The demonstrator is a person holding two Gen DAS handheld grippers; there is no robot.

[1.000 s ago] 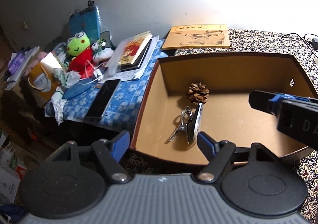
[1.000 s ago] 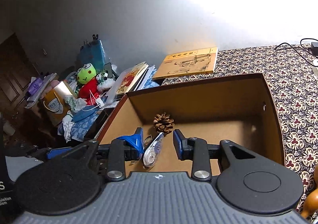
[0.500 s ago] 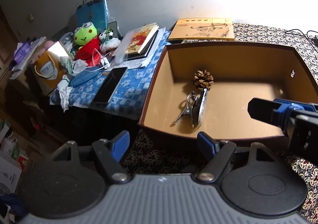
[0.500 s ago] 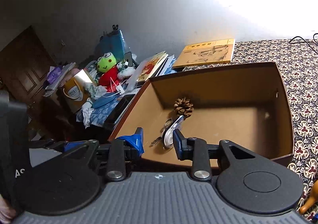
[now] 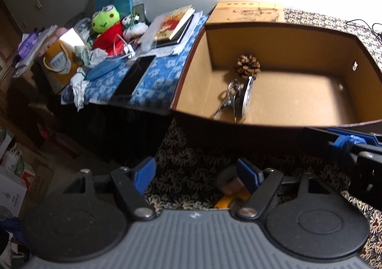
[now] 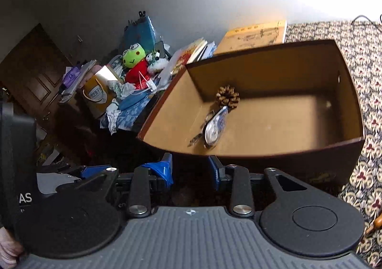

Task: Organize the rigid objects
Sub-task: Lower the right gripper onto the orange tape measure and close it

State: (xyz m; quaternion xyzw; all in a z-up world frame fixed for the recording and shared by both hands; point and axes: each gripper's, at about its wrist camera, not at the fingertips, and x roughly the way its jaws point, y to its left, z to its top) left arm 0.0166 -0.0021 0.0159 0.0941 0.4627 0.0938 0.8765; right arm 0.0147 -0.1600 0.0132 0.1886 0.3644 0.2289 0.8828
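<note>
Three items are seen inside the brown box (image 5: 281,37), all grouped toward its left half: a pine cone (image 5: 248,66), a metal clip (image 5: 228,99) and a flat disc-shaped tape dispenser (image 5: 246,99). The cone is set near the back wall. The dispenser stands on edge just in front of the cone, its long axis running from the cone toward the front rim; whether the two touch cannot be told. The clip is laid just left of the dispenser, roughly parallel to it, handles pointed at the front-left corner. The right half of the box floor is unoccupied and is bounded by tall walls on all four sides.

The left gripper (image 5: 195,173) is held outside the box, before its front wall, over the patterned cloth (image 5: 191,173). Its blue-tipped fingers are spread wide with nothing between them. A brownish cylindrical object (image 5: 229,183) is noted just inside the right fingertip; its identity cannot be determined. The right gripper (image 6: 191,168) is also held short of the front wall, fingers set at a moderate gap and empty.

Left of the box, a blue-clothed side table (image 5: 152,82) carries a phone (image 5: 135,75), books (image 5: 174,23) and a frog plush (image 5: 106,28).
</note>
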